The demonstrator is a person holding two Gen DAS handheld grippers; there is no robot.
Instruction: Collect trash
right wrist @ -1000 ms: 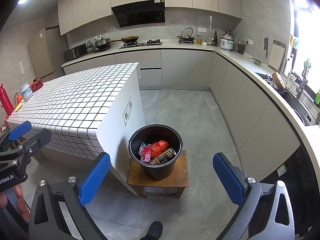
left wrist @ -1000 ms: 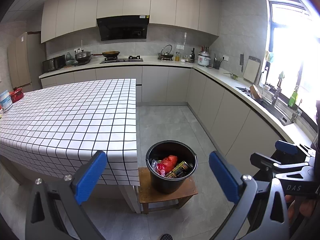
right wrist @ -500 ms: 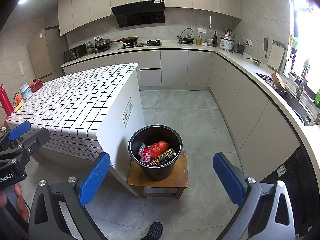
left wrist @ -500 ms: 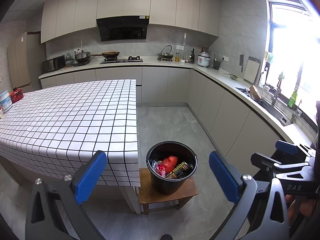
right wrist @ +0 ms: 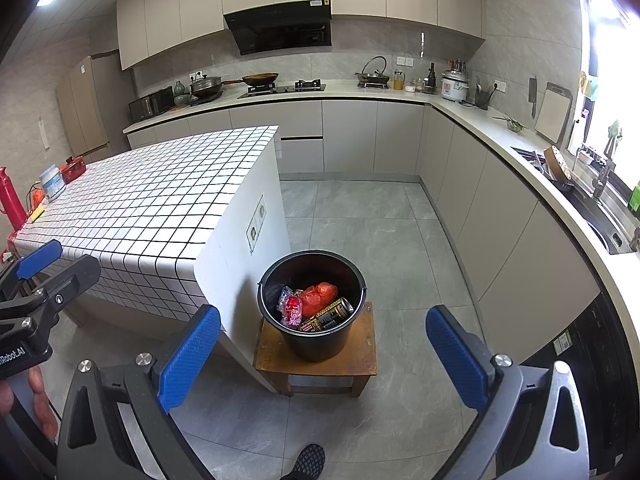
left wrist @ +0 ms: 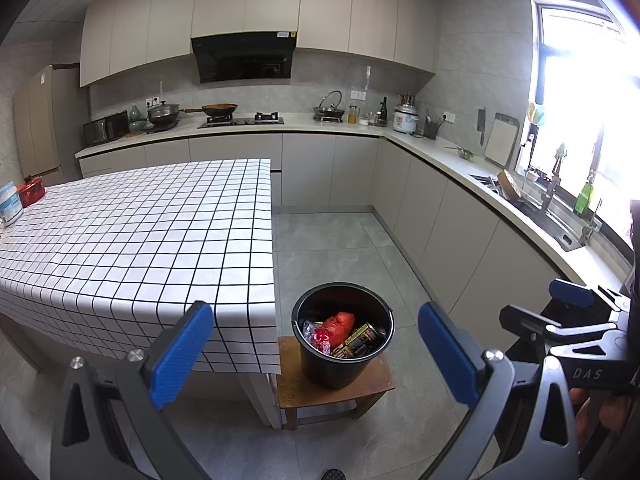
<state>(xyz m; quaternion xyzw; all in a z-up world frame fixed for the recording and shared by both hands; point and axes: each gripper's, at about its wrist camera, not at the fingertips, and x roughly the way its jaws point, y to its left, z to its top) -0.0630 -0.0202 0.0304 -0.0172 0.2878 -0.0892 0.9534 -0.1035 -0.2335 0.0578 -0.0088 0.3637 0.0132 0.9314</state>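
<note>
A black bucket (left wrist: 343, 360) (right wrist: 320, 340) stands on a low wooden stool (left wrist: 372, 386) (right wrist: 362, 354) beside the checkered table. Inside lie a red bag (left wrist: 340, 323) (right wrist: 320, 295), a clear and red wrapper (right wrist: 291, 307) and a dark can (left wrist: 358, 339) (right wrist: 330, 314). My left gripper (left wrist: 316, 354) is open and empty, high above and in front of the bucket. My right gripper (right wrist: 322, 354) is open and empty too, held just as far back. Each gripper shows at the edge of the other's view.
The table with a white checkered cloth (left wrist: 132, 240) (right wrist: 152, 204) holds a white tub (right wrist: 53, 183) and a red box (right wrist: 74, 168) at its far left. Kitchen counters (left wrist: 500, 200) run along the back and right. Grey tile floor (right wrist: 384, 240) lies between. A shoe tip (right wrist: 306, 462) shows below.
Almost nothing: both grippers stay open and nearly still, with a very slight drift of the views.
</note>
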